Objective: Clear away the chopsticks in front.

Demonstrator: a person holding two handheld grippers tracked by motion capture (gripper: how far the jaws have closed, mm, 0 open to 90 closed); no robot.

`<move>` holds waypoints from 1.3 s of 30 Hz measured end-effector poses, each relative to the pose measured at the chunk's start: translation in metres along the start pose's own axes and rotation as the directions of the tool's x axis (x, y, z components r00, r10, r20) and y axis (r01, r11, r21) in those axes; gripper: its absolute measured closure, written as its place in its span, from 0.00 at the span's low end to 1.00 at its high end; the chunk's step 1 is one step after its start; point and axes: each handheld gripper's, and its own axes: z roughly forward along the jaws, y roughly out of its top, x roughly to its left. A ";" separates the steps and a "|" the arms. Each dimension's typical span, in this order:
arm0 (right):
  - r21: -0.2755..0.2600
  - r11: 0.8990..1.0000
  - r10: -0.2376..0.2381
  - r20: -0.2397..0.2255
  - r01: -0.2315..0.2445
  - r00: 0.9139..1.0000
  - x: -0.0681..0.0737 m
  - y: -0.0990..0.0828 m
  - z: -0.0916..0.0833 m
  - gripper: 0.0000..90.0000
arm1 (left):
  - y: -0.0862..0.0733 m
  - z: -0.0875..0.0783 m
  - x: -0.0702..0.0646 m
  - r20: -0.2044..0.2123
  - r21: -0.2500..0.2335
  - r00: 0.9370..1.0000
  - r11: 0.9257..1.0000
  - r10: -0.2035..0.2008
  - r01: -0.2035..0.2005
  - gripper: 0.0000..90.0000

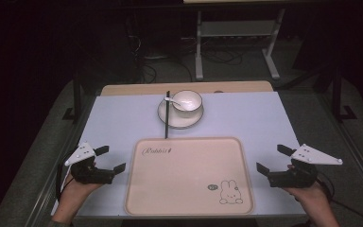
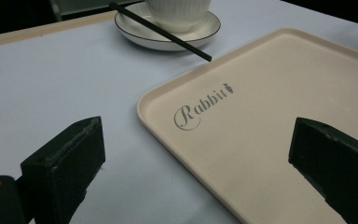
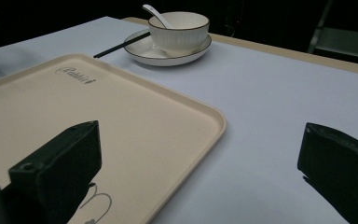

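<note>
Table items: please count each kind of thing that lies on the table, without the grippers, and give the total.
Tray: 1
Plate: 1
Bowl: 1
Spoon: 1
Chopsticks: at least 1 black stick, laid across the plate rim; whether it is a pair cannot be told
Total: 5 kinds, at least 5 things

A white bowl (image 1: 187,100) sits on a dark-rimmed saucer (image 1: 180,117) near the desk's (image 1: 264,118) far edge. A white spoon (image 1: 176,103) rests in the bowl. Black chopsticks (image 1: 167,115) lie across the saucer's left rim.
</note>
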 end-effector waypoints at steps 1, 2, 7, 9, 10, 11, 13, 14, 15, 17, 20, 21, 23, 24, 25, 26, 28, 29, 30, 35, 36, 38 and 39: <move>0.000 1.000 0.000 0.000 0.000 1.000 0.000 0.000 0.000 0.00 | 0.000 0.000 0.000 0.000 0.000 1.000 1.000 0.000 0.000 0.03; -0.001 1.000 -0.001 -0.001 0.001 1.000 0.000 0.000 0.000 0.00 | 0.001 0.001 0.001 0.001 0.003 1.000 1.000 -0.001 0.001 0.03; 0.008 1.000 -0.009 -0.010 0.009 1.000 0.000 -0.001 0.003 0.00 | 0.006 0.007 0.005 0.003 0.008 1.000 1.000 -0.002 0.002 0.03; 0.008 1.000 -0.006 -0.013 0.006 1.000 -0.001 -0.001 0.004 0.00 | 0.008 0.008 0.006 0.004 0.010 1.000 1.000 0.000 0.000 0.03; 0.010 1.000 -0.006 -0.013 0.006 1.000 -0.001 -0.001 0.004 0.00 | 0.011 0.011 0.007 0.006 0.013 1.000 1.000 0.002 -0.002 0.03; 0.010 1.000 -0.006 -0.013 0.006 1.000 -0.001 -0.001 0.004 0.00 | 0.011 0.011 0.007 0.006 0.013 1.000 1.000 0.002 -0.002 0.03; 0.013 1.000 -0.006 -0.013 0.006 1.000 -0.001 -0.001 0.004 0.00 | 0.014 0.015 0.009 0.012 0.014 1.000 1.000 0.002 -0.003 0.03; 0.012 1.000 -0.006 -0.012 0.006 1.000 -0.001 -0.001 0.004 0.00 | 0.015 0.018 0.010 0.015 0.017 1.000 1.000 0.002 -0.002 0.03; 0.012 1.000 -0.006 -0.012 0.006 1.000 -0.001 -0.001 0.004 0.00 | 0.016 0.020 0.010 0.016 0.022 1.000 1.000 0.002 -0.002 0.03; 0.011 1.000 -0.006 -0.012 0.007 1.000 -0.001 -0.002 0.005 0.00 | 0.018 0.024 0.012 0.019 0.030 1.000 1.000 0.004 -0.004 0.03; 0.012 1.000 -0.003 -0.012 0.003 1.000 -0.001 -0.002 0.006 0.00 | 0.024 0.032 0.014 0.027 0.033 1.000 0.999 0.009 -0.010 0.03; 0.011 1.000 -0.002 -0.015 0.002 1.000 -0.001 -0.002 0.006 0.00 | 0.026 0.034 0.015 0.029 0.029 1.000 1.000 0.007 -0.008 0.03; 0.010 1.000 0.000 -0.018 0.000 1.000 -0.001 -0.003 0.007 0.00 | 0.031 0.039 0.015 0.034 0.031 0.999 0.999 0.012 -0.013 0.03; 0.013 1.000 -0.002 -0.019 0.003 1.000 -0.001 -0.003 0.008 0.00 | 0.033 0.042 0.015 0.034 0.031 0.999 0.999 0.018 -0.019 0.03; 0.016 1.000 -0.004 -0.019 0.004 1.000 -0.002 -0.003 0.008 0.00 | 0.035 0.044 0.015 0.037 0.029 0.999 0.999 0.020 -0.021 0.03; 0.019 1.000 -0.004 -0.019 0.004 1.000 -0.001 -0.003 0.009 0.00 | 0.038 0.047 0.016 0.041 0.029 0.999 0.999 0.024 -0.025 0.03; 0.018 1.000 -0.006 -0.017 0.007 1.000 -0.002 -0.003 0.008 0.00 | 0.042 0.055 0.016 0.044 0.034 0.999 0.999 0.027 -0.028 0.03; 0.016 1.000 -0.009 -0.015 0.009 1.000 -0.002 -0.003 0.008 0.00 | 0.044 0.057 0.017 0.045 0.035 0.999 0.999 0.029 -0.030 0.03; 0.016 1.000 -0.009 -0.015 0.009 1.000 -0.002 -0.003 0.008 0.00 | 0.046 0.060 0.017 0.048 0.037 0.998 0.999 0.029 -0.031 0.03; 0.020 1.000 -0.009 -0.010 0.009 1.000 -0.001 -0.005 0.007 0.00 | 0.060 0.081 0.015 0.058 0.046 0.997 0.997 0.058 -0.061 0.03; 0.020 1.000 -0.009 -0.010 0.009 1.000 -0.001 -0.005 0.007 0.00 | 0.062 0.084 0.015 0.059 0.048 0.996 0.997 0.062 -0.065 0.03; 0.024 1.000 -0.007 -0.009 0.007 1.000 -0.001 -0.005 0.008 0.00 | 0.065 0.091 0.015 0.059 0.056 0.996 0.996 0.065 -0.069 0.03; 0.024 1.000 -0.007 -0.009 0.007 1.000 -0.001 -0.005 0.008 0.00 | 0.065 0.091 0.015 0.059 0.056 0.996 0.996 0.065 -0.069 0.03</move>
